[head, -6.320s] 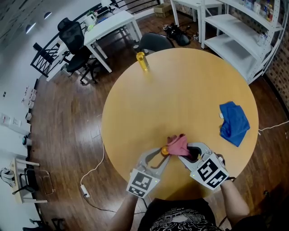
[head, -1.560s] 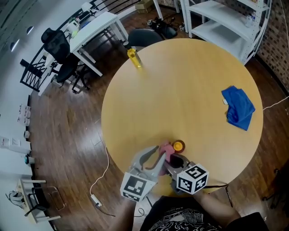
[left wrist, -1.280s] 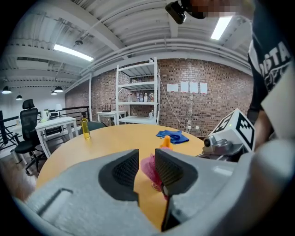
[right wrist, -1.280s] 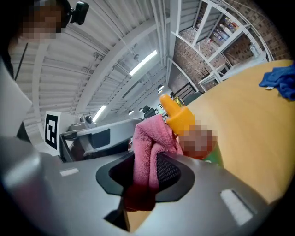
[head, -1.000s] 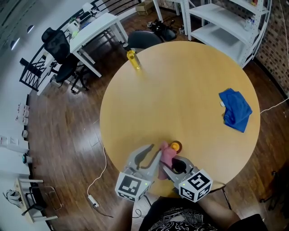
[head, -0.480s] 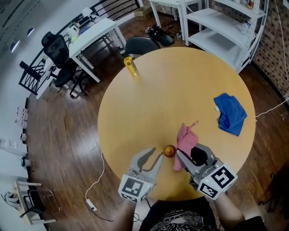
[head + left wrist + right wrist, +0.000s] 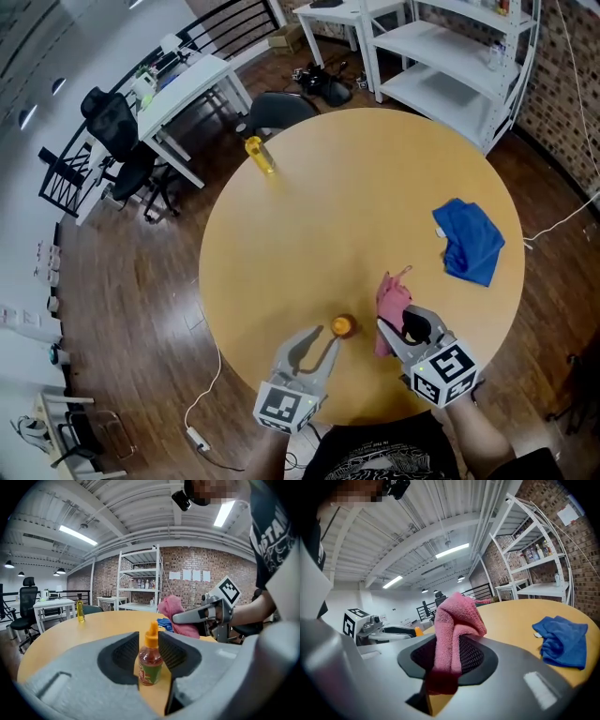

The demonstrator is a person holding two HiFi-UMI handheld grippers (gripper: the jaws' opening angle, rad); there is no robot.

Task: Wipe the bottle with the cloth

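Over on the left, the left gripper sits low over the round table, and its jaws are opening: there is a clear gap, with no pad pressing on anything. Just ahead of its tips, framed in that gap, the little bottle with the orange cap stands upright on the wood by itself. Across to the right of the bottle, the right gripper is clamped on the pink cloth, a thick fold bunched up between the jaws and spilling over their front. Well beyond that gripper, further right, a blue cloth lies loose and plays no part.

The wiping step looks to be in hand, and the bottle is light and tall for its base, so a sideways rub will likely topple it. The sound move is for the left jaws to close low on the body first, then for the right gripper to bring the cloth's free fold against the side and stroke gently, cap to base.
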